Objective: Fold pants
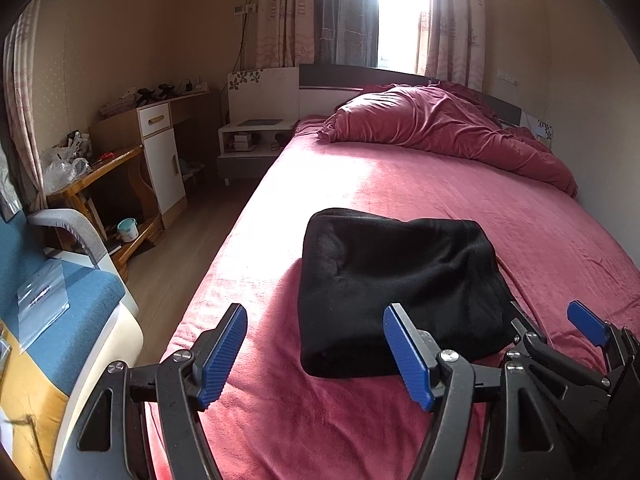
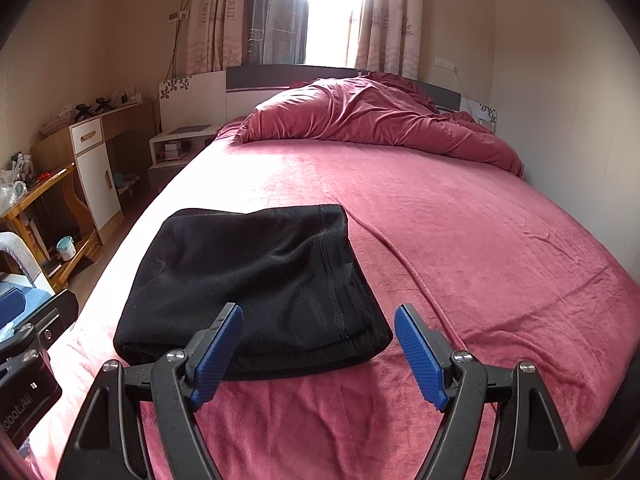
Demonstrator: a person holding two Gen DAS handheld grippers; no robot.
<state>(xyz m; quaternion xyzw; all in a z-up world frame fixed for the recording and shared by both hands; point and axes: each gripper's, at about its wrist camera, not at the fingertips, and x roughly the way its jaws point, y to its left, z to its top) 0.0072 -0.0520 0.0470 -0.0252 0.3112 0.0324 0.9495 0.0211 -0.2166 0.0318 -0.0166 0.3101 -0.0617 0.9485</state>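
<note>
The black pants [image 1: 400,280] lie folded into a compact rectangular bundle on the red bed sheet [image 1: 400,184], close to the bed's near left part. My left gripper [image 1: 314,312] hovers open just before the bundle's near left corner, its blue pads touching no cloth. To its right my right gripper [image 1: 548,316] also shows. In the right wrist view the pants [image 2: 256,272] lie just ahead, and my right gripper [image 2: 319,311] stands open over their near right edge, pads apart from the cloth. One pad of the left gripper [image 2: 12,308] peeks in at the left edge.
A crumpled red duvet [image 2: 372,120] lies at the bed's head under the curtained window. The floor [image 1: 180,264] runs along the bed's left side, with a bedside stand [image 1: 252,140], a desk [image 1: 160,136] and a blue chair [image 1: 60,292]. A wall [image 2: 580,120] borders the right.
</note>
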